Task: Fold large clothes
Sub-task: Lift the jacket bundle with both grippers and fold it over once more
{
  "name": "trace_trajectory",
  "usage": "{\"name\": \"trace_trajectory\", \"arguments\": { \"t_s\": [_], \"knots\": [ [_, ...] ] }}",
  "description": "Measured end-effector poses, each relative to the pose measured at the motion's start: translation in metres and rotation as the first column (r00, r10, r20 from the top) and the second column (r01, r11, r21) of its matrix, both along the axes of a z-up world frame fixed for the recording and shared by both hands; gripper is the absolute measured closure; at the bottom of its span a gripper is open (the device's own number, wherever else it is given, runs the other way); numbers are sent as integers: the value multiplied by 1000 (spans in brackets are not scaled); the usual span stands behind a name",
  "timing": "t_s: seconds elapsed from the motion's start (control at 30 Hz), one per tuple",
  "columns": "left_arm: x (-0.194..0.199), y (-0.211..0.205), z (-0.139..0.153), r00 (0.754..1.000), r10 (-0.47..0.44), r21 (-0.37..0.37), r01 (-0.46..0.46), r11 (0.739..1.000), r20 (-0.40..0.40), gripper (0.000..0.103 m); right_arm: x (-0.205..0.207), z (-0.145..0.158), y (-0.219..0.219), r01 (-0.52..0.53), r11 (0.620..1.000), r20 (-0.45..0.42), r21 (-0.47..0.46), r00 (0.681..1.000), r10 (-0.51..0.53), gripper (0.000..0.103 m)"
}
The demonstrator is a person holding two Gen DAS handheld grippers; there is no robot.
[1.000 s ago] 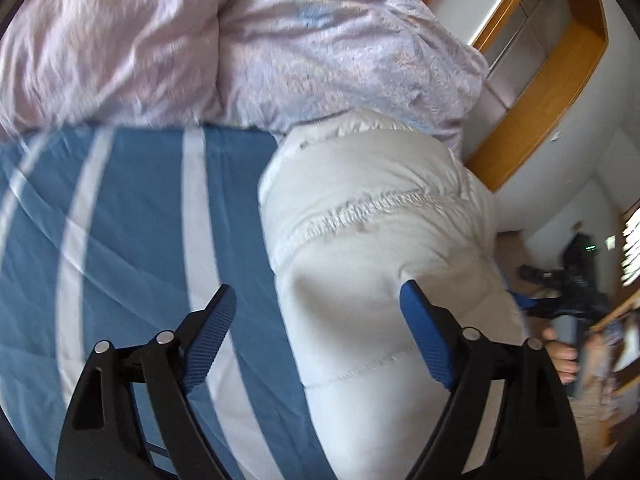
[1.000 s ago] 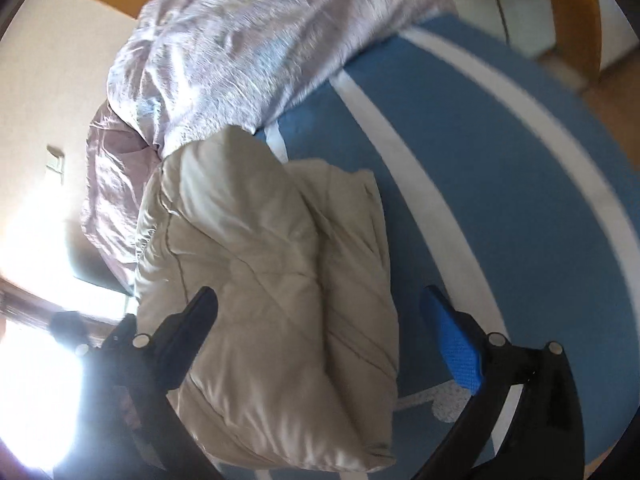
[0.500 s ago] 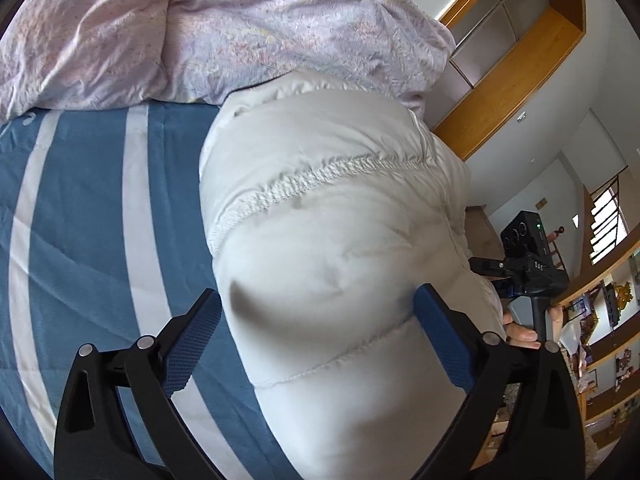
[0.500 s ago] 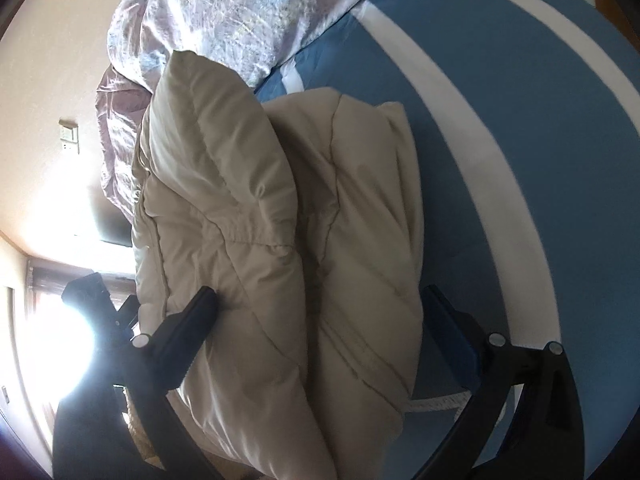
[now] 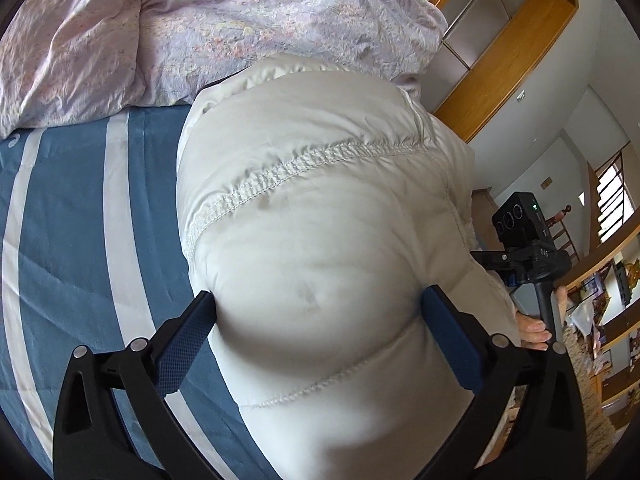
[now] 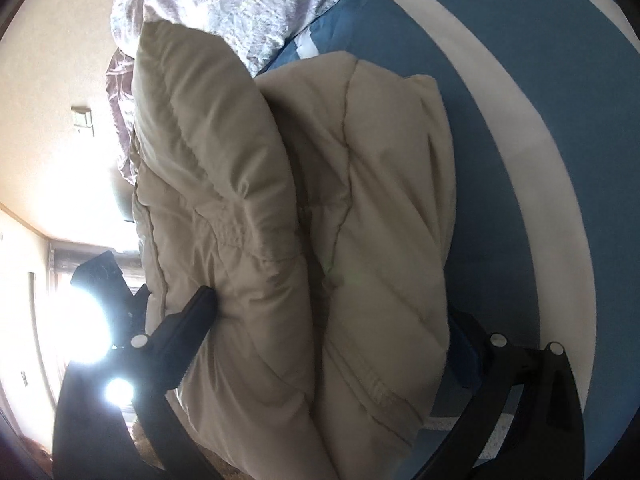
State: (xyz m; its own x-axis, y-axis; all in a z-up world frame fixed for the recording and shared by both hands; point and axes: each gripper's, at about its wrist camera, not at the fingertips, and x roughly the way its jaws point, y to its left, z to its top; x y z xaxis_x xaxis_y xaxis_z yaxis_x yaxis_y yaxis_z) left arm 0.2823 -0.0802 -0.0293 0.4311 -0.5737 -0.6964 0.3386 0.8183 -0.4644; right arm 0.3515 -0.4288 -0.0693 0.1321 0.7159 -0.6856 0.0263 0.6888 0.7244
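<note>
**Folded puffer jacket between 2 grippers on a striped bed**

Count: 1 white quilted puffer jacket (image 5: pixel 320 240), 2 grippers, 1 blue bed sheet (image 5: pixel 72 220) with white stripes, 1 crumpled pale floral duvet (image 5: pixel 200 28), 1 wooden shelf unit (image 5: pixel 516 40). The jacket lies folded into a thick bundle on the sheet, its far end touching the duvet at 12 o'clock. In the left wrist view its long axis runs from 6 o'clock toward 12 o'clock, with a gathered seam crossing it from 9 to 2 o'clock. In the right wrist view the jacket (image 6: pixel 360 220) shows 2 stacked lobes, a raised fold at 10 o'clock and a flatter layer at 2 o'clock, again aligned 6 to 12. The left gripper (image 5: pixel 320 316) has its jaws spread wide, straddling the near bulge; both blue pads meet the fabric's flanks. The right gripper (image 6: pixel 332 320) likewise stands wide around the bundle, its left finger dents the fabric and its right finger sits partly hidden behind it. A hand (image 5: pixel 532 328) holding the other gripper's handle appears at 3 o'clock in the left view.
</note>
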Motion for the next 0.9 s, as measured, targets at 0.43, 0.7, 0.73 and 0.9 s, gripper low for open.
{"name": "trace_trajectory", "arguments": {
  "t_s": [0.43,0.7,0.73,0.9],
  "knots": [
    [4,3,-5,1000,-6,-39,6,999,-2,1,-1,3,13,-63,998,35,0,997,63,2],
    [8,18,-11,1000,11,-126,-13,992,-19,1,4,-1,29,-128,990,45,59,991,126,2],
    [8,18,-12,1000,20,-135,-22,991,-17,1,3,-2,30,-125,989,51,79,991,121,2],
    [2,19,-11,999,50,-176,-50,983,-1,3,-7,0,37,-129,981,113,143,987,114,4]
  ]
}}
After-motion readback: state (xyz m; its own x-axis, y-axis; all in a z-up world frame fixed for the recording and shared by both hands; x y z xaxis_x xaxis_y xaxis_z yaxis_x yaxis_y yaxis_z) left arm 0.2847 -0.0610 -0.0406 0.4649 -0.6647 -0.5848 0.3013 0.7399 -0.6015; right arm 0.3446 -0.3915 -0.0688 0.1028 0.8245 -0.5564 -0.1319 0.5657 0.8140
